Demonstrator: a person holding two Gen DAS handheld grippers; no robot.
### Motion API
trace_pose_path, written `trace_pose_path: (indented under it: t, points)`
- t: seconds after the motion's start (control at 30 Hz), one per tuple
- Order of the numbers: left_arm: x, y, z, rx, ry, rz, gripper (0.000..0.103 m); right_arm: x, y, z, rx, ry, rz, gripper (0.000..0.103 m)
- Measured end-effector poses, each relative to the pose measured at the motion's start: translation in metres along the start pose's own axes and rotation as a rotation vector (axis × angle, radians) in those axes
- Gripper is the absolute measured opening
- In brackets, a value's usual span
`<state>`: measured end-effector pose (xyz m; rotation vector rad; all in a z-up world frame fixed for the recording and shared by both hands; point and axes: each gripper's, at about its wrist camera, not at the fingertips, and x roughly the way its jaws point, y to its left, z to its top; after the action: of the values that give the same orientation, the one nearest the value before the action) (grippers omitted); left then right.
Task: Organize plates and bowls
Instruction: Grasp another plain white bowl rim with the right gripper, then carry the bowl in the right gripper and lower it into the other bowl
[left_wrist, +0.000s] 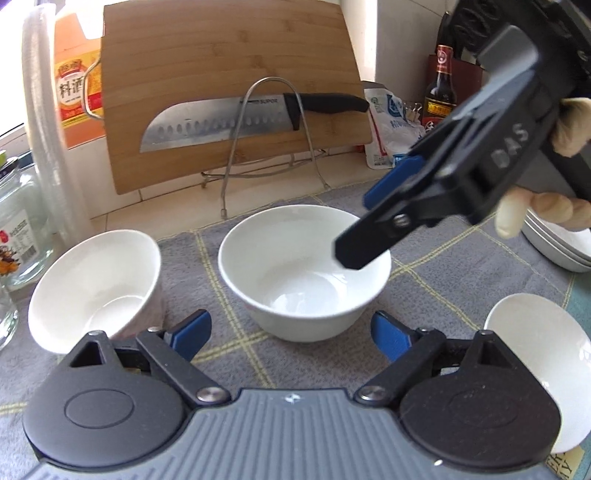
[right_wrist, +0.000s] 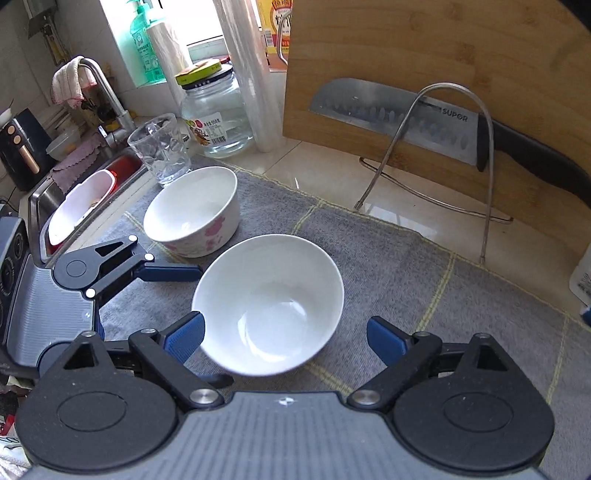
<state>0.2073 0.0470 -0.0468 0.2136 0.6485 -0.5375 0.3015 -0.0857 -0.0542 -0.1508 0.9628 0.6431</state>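
A plain white bowl (left_wrist: 303, 273) (right_wrist: 269, 306) stands upright on the grey checked cloth (left_wrist: 461, 266). My left gripper (left_wrist: 291, 336) is open just short of its near side, touching nothing. My right gripper (right_wrist: 286, 339) hovers open over the same bowl, which sits between its fingers, the right pad clear of the rim. In the left wrist view one black fingertip (left_wrist: 351, 254) hangs over the bowl's right rim. A pink-flowered bowl (left_wrist: 96, 288) (right_wrist: 192, 210) sits to the left. A third white bowl (left_wrist: 535, 350) lies at the right, partly hidden. The left gripper's finger (right_wrist: 173, 275) shows beside the plain bowl.
A bamboo cutting board (left_wrist: 229, 92) with a knife (left_wrist: 221, 122) leans in a wire rack (left_wrist: 273, 122) behind the cloth. Stacked white dishes (left_wrist: 561, 247) sit at the far right. A glass jar (right_wrist: 214, 114), a tumbler (right_wrist: 159, 151) and a sink (right_wrist: 74, 206) lie to the left.
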Motion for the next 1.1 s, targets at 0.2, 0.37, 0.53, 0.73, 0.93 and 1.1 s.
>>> trace_pose_path:
  t: [0.2,0.37,0.53,0.73,0.93,1.1]
  points:
    - [0.008,-0.002,0.004,0.02,0.001,-0.02,0.087,0.013,-0.007,0.006,0.012,0.017,0.023,0.09]
    - [0.01,-0.001,0.006,0.022,-0.005,-0.026,0.086,0.02,-0.008,0.008,0.01,0.031,0.037,0.085]
    - [0.01,-0.001,0.006,0.033,-0.011,-0.036,0.085,0.023,-0.009,0.009,0.012,0.035,0.048,0.081]
    - [0.011,0.0,0.005,0.037,-0.009,-0.037,0.085,0.023,-0.007,0.011,0.015,0.038,0.066,0.079]
    - [0.009,-0.001,0.006,0.039,-0.013,-0.038,0.085,0.02,-0.006,0.012,0.025,0.036,0.066,0.079]
    - [-0.001,-0.007,0.01,0.048,-0.012,-0.035,0.085,0.005,-0.002,0.009,0.029,0.016,0.074,0.079]
